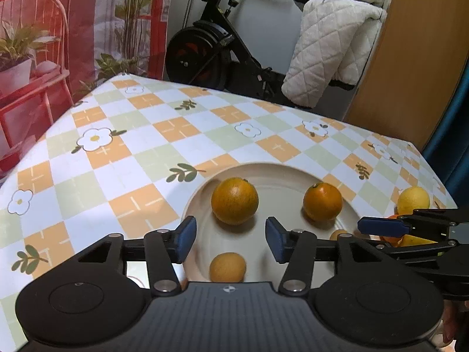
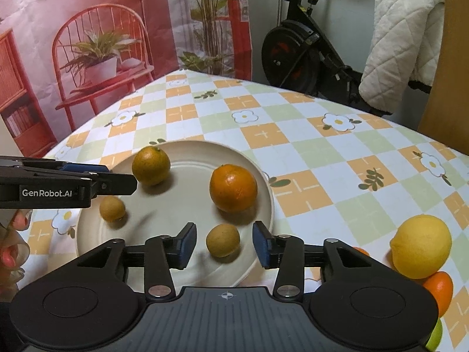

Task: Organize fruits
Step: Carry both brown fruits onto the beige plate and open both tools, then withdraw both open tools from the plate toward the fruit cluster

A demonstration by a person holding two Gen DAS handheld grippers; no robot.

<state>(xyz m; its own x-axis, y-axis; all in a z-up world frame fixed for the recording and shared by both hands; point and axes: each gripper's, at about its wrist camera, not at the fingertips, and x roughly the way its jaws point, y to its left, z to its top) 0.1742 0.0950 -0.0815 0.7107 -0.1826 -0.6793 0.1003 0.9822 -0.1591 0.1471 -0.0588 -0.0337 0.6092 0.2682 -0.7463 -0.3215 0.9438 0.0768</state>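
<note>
Table [image 1: 146, 152] under a glossy checked cloth of orange, green and white squares with printed daisies and leaf sprigs; its near edge is hidden behind both gripper bodies. Behind it, a printed red backdrop [image 2: 88, 44] of a chair and potted plants, creased like paper, and a black exercise bike [image 1: 211, 55] with a quilted white cover [image 1: 328, 52] draped over it. The bike's top is cut off in both views.

Plate [image 2: 187, 158]: round, cream, matte, with a raised rim. The left wrist view shows only its far arc; the right wrist view shows nearly all of it.

On the plate, a large smooth bright orange [image 2: 233, 188] toward its right side, and a duller speckled orange [image 2: 151, 165] at the far left. Two small tan round fruits also lie there: one [image 2: 112, 209] partly behind the left gripper, the other [image 2: 222, 240] near the front rim. The left wrist view barely shows this second one as a sliver.

Off the plate, on the cloth to the right, a yellow lemon [image 2: 420, 247] rests against a small orange fruit [image 2: 439, 289], mostly hidden. A green scrap at the frame edge is too cut off to name.

Left gripper [image 1: 231, 239]: blue pads apart, nothing between them, hanging over the plate. Right gripper [image 2: 224, 245]: pads apart, the near tan fruit lies beyond them, not pinched. Fingertips with pink nails [image 2: 16, 240] show at the left edge.
</note>
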